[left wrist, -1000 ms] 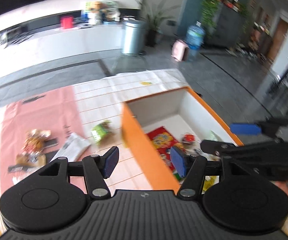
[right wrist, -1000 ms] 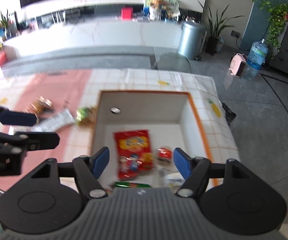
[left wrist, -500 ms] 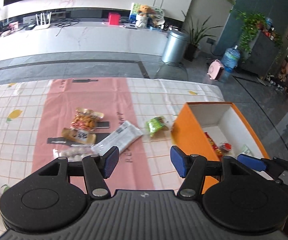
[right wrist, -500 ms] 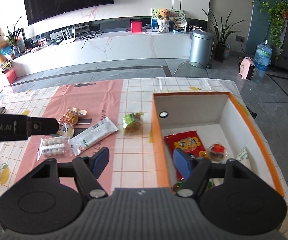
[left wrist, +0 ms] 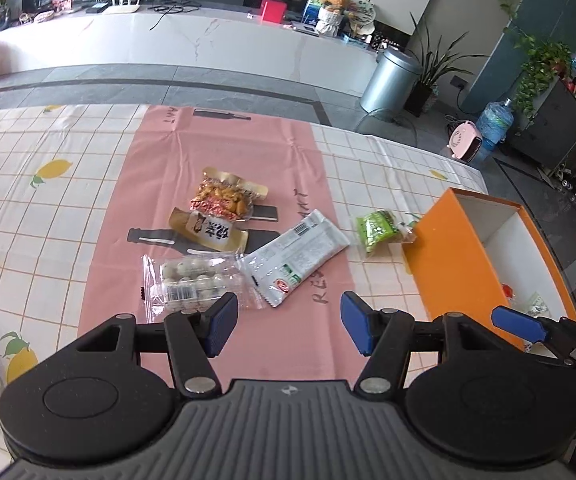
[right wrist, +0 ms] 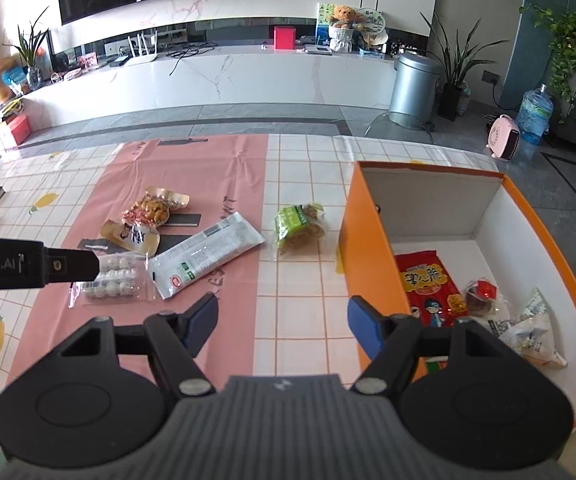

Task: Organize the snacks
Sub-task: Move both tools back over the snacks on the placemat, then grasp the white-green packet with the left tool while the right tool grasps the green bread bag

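Snacks on the counter [left wrist: 68, 200], some already in the orange box [right wrist: 371, 264]
Left gripper [left wrist: 288, 326] and right gripper [right wrist: 282, 326] both hang spread and empty; four packets lie on the pink mat [left wrist: 224, 144], a green packet [right wrist: 297, 224] sits just beside the box, and a red packet [right wrist: 427, 284] lies inside

Your right gripper's black body [right wrist: 427, 344] hides the near end of the red cartoon-printed snack packet [right wrist: 427, 280] inside the orange box [right wrist: 367, 248].
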`<state>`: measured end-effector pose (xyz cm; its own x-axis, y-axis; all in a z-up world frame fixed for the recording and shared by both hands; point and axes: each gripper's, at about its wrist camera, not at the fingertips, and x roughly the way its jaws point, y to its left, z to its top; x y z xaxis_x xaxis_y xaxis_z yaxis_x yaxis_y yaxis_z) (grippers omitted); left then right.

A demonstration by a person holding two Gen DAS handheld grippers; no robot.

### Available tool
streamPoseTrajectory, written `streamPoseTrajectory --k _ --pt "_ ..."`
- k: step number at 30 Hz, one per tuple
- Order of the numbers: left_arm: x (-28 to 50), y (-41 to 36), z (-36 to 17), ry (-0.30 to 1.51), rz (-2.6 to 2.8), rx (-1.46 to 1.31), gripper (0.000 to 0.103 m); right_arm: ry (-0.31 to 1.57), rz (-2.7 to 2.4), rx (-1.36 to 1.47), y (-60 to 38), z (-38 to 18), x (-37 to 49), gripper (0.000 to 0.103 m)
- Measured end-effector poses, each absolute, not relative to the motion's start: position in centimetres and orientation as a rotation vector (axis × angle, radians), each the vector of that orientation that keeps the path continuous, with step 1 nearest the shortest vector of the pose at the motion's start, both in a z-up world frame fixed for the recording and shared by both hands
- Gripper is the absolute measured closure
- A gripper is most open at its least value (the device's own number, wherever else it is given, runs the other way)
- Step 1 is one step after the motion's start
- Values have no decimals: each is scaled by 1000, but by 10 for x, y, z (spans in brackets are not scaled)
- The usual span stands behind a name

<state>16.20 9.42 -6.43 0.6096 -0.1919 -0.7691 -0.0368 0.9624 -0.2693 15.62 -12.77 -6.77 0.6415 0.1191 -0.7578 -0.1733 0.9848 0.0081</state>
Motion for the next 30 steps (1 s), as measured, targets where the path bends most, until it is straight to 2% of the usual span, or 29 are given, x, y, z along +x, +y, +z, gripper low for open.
streamPoseTrajectory --k 17,25,28,30 --pt "208 117 -119 998 -95 -307 33 914 201 -96 -106 -119 219 34" --pt "225 117 -141 1007 -133 -273 33 882 194 -151 -105 -141 252 34" --pt "232 114 -147 1009 -147 -231 33 873 204 -181 -107 -147 262 41" --pt "235 110 -148 997 -162 -202 33 860 218 -192 -106 -150 267 41"
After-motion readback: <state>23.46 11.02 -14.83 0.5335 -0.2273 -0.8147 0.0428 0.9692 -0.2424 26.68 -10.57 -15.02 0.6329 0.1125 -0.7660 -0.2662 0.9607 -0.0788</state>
